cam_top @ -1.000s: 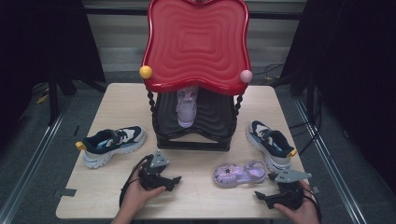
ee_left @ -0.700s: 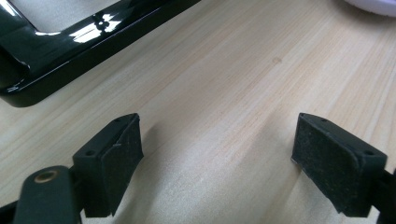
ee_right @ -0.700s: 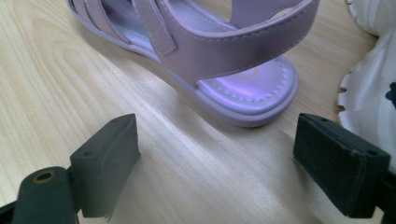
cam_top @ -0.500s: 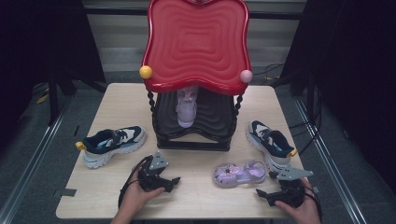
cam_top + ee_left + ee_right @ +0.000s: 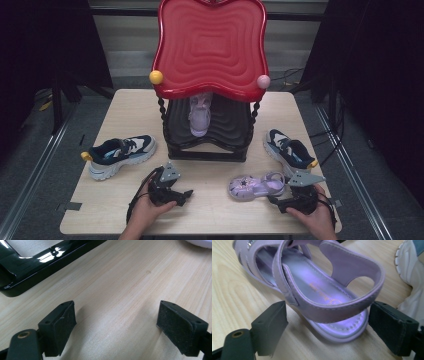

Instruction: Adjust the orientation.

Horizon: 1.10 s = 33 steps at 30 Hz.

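while one lilac sandal (image 5: 200, 116) already rests on the black lower tier of the red shoe rack (image 5: 210, 50), toe upward under the wavy red top, looks like roughly a quarter of the tidying done, judged from four shoes in sight; its mate, the second lilac sandal (image 5: 256, 185), lying flat on the wooden table (image 5: 120, 110) near the front right edge, heel end toward the right gripper (image 5: 327, 332); jaws wide there, one either side of the heel strap, not yet pinched on it, so a grasp seems the step in hand; left gripper (image 5: 116, 322) also spread wide, over bare wood in front of the rack's glossy black base (image 5: 32, 262), holding nothing; still to go, by this reading: lift and shelve the second sandal beside the first, then the navy-and-white sneaker at the left (image 5: 120, 154) and the matching sneaker at the right (image 5: 289, 148), both still on the tabletop either side of the rack
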Each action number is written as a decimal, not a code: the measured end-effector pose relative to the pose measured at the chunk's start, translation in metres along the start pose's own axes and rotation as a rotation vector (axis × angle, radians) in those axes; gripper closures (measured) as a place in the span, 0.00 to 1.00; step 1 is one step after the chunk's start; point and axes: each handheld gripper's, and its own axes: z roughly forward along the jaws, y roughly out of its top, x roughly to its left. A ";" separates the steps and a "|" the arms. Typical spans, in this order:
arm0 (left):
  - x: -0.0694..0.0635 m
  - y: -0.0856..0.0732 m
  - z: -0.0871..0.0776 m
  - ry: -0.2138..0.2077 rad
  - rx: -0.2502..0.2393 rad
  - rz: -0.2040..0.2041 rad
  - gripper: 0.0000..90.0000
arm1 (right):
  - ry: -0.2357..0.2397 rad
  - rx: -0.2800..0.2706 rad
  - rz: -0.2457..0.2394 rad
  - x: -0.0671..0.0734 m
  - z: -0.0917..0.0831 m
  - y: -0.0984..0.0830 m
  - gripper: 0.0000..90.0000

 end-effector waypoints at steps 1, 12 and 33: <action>0.000 0.000 0.000 0.000 0.000 0.000 0.17 | 0.000 0.006 -0.003 0.000 0.001 0.000 0.16; 0.000 0.000 0.000 0.001 -0.001 -0.001 0.17 | -0.005 0.005 0.004 -0.003 0.006 -0.001 0.22; 0.000 0.000 0.000 0.005 -0.005 -0.005 0.17 | 0.034 -0.010 0.029 0.011 -0.012 -0.015 0.36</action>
